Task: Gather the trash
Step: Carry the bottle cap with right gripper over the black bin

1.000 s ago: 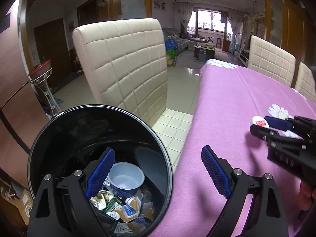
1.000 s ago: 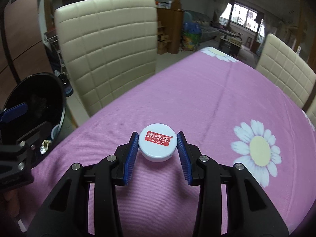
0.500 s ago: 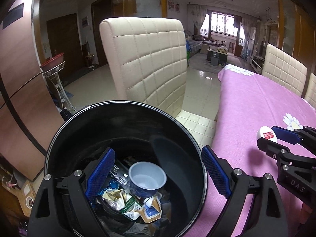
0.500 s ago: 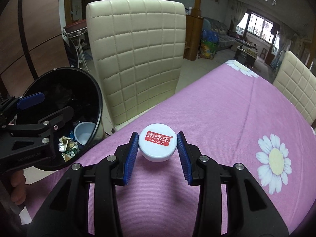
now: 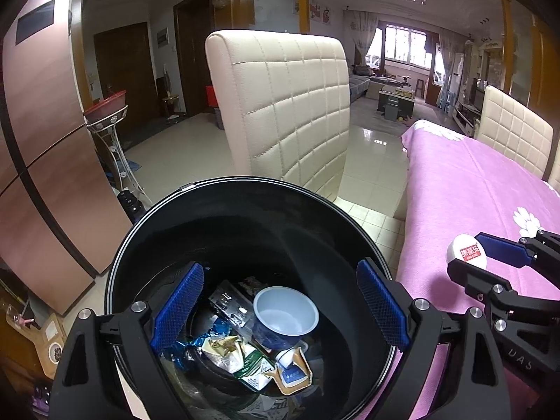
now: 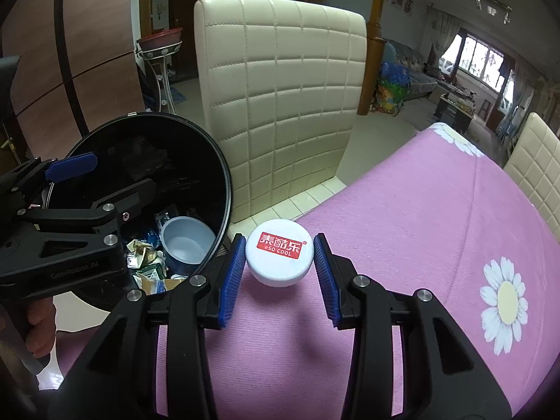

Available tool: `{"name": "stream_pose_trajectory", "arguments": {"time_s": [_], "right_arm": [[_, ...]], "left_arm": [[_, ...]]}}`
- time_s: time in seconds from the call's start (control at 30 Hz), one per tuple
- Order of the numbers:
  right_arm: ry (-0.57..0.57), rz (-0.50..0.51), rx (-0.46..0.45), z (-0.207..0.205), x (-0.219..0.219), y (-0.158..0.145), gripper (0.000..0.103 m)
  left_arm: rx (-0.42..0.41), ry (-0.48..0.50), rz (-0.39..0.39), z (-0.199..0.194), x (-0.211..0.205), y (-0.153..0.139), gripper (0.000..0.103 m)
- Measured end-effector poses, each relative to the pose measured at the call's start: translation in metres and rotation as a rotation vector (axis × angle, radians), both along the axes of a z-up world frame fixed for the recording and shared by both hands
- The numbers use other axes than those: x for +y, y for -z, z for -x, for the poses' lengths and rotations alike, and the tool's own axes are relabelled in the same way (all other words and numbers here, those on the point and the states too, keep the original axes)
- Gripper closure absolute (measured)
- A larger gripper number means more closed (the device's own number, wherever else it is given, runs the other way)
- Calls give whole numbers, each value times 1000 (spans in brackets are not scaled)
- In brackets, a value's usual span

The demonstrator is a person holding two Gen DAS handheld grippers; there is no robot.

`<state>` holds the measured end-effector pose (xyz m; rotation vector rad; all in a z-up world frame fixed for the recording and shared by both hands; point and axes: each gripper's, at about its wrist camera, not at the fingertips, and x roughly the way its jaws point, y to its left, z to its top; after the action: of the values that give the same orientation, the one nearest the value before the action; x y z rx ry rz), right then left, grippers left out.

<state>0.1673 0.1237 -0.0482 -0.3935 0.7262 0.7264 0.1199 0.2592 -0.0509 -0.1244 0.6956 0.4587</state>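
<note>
My right gripper [image 6: 279, 266] is shut on a white round container with a red label [image 6: 279, 252], held above the edge of the pink-clothed table [image 6: 420, 217]. It also shows in the left wrist view [image 5: 467, 253]. A black trash bin [image 5: 245, 192] stands beside the table and holds a pale blue cup [image 5: 285, 316] and crumpled wrappers [image 5: 245, 357]. My left gripper [image 5: 280, 309] is open and empty over the bin's mouth. In the right wrist view the bin [image 6: 147, 133] is left of the container.
A cream quilted chair [image 5: 287, 112] stands right behind the bin at the table's edge. Another cream chair [image 5: 514, 136] is at the table's far side. A brown panelled wall [image 5: 42, 140] and a wire stand [image 5: 112, 129] are at the left.
The right gripper has carried the white container left toward the bin, from mid-table to the table's edge. The left gripper has shifted left, so the bin now sits centred under it.
</note>
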Motion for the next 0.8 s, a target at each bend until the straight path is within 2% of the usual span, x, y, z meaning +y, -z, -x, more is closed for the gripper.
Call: {"name": "stream_pose_trajectory", "arguments": {"time_s": [0.8], "right_arm": [[-123,25,-4,33,46,6,62]], "left_arm": [[-1,-84,4,21,40,1,16]]}}
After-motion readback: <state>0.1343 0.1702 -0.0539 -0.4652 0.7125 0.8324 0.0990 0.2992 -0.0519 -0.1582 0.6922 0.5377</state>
